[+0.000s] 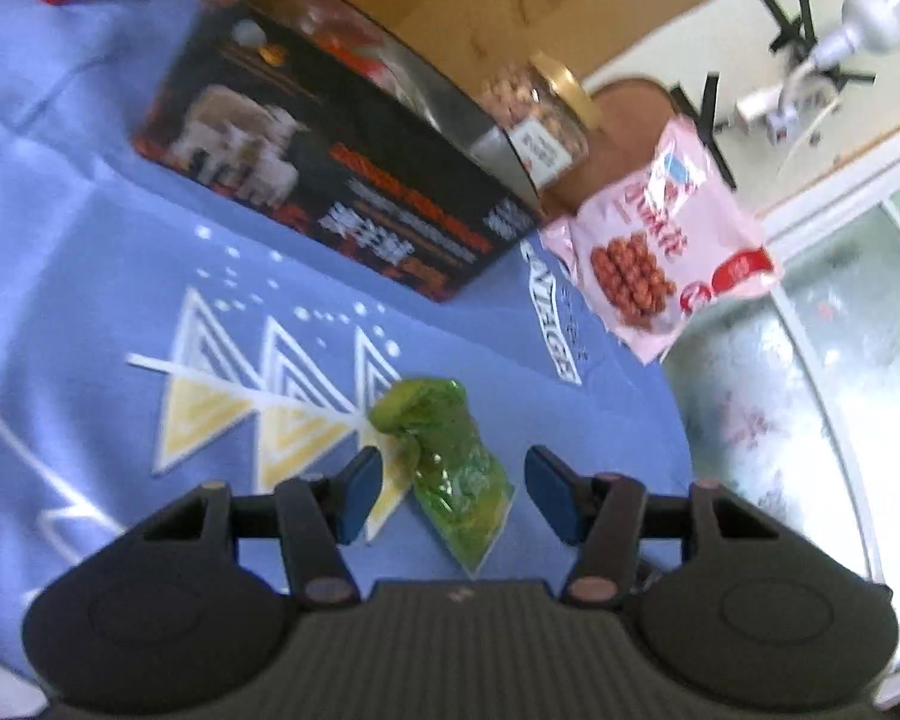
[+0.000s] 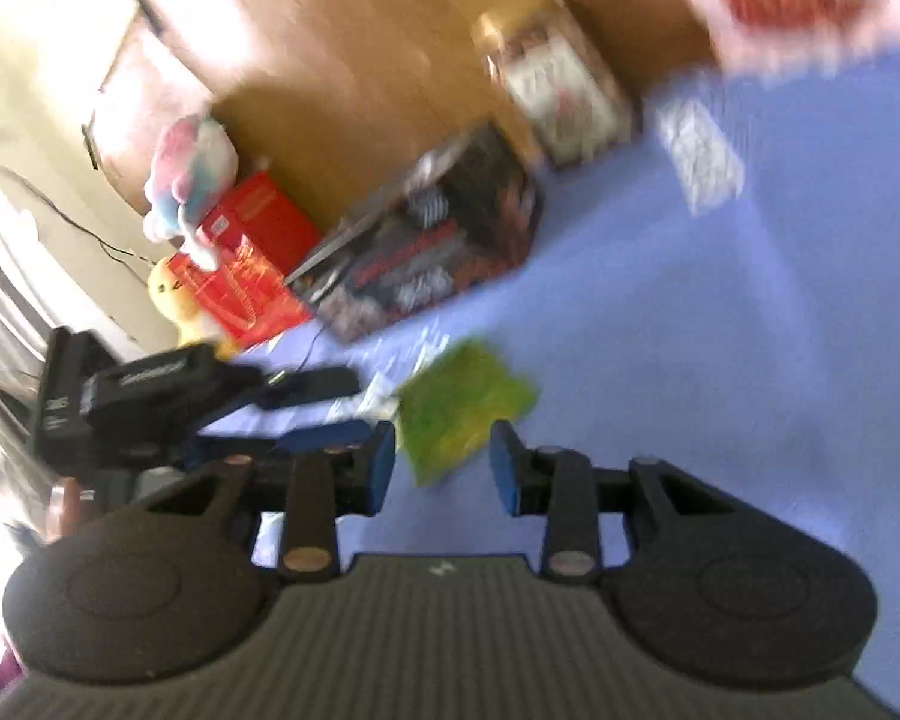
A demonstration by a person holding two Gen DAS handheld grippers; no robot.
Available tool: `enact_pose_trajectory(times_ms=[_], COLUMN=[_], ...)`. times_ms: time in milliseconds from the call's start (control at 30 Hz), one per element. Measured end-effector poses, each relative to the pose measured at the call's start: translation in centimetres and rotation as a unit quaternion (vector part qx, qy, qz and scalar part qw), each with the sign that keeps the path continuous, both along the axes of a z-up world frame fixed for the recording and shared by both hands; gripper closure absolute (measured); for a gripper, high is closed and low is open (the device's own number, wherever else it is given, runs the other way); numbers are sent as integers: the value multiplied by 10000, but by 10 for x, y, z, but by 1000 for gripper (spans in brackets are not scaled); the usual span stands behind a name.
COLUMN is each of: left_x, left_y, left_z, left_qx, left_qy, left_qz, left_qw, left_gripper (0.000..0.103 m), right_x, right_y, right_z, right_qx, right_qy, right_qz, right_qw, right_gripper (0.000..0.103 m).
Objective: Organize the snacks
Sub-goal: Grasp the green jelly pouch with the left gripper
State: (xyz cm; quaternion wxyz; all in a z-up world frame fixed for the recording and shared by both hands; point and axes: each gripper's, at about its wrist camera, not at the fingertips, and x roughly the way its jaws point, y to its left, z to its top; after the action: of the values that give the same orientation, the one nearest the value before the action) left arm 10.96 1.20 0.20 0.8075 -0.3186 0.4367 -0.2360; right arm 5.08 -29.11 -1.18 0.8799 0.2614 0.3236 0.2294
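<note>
A green snack packet [image 1: 444,462] lies on the blue tablecloth [image 1: 90,210]. My left gripper [image 1: 453,492] is open, its blue pads either side of the packet, just above it. The blurred right wrist view shows the same green packet [image 2: 462,414] just ahead of my open right gripper [image 2: 442,468], with the left gripper [image 2: 306,393] beside it on the left. A black snack box [image 1: 330,180], a jar of nuts [image 1: 537,114] and a pink snack bag [image 1: 666,240] lie further back.
A red box [image 2: 246,258] and plush toys [image 2: 189,180] stand at the far left by a brown cardboard wall [image 2: 342,60]. The table's right edge [image 1: 678,420] drops to a pale floor. A tripod [image 1: 798,18] stands beyond.
</note>
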Motion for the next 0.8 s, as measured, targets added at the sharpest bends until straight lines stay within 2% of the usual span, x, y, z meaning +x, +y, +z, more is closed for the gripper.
enact_pose_trajectory(times_ms=[133,300,367,433,500,567,700,800], left_x=[2,6,7,7,7,6,2,-1], left_y=[4,-9,-9,-7,-3,2,12,15], left_z=[-2,-11,-16,-18,-20,-22,-22,-24], left_qx=[-185,-148,-240,-284,-298,-337,-355,-391], left_qy=[121,253,246,253,259,255,190,165], left_qz=[36,81,152,200,204,234,219,187], left_qw=[9997,9995,9993,9991,9990,9988,9989,9989], left_gripper=[49,49,49,53,61,62,64,64], right_x=[31,72,85,83,76,66,48,39], right_y=[-5,9,20,21,19,17,16,22], right_z=[-3,-15,-24,-28,-29,-30,-26,-25], right_qx=[117,-64,-59,224,531,781,739,767], right_qy=[97,142,313,404,583,709,626,599], right_qz=[-44,386,598,732,898,984,1023,1304], right_qw=[9999,9991,9977,9962,9928,9895,9900,9867], right_gripper=[65,65,65,65,65,65,65,64])
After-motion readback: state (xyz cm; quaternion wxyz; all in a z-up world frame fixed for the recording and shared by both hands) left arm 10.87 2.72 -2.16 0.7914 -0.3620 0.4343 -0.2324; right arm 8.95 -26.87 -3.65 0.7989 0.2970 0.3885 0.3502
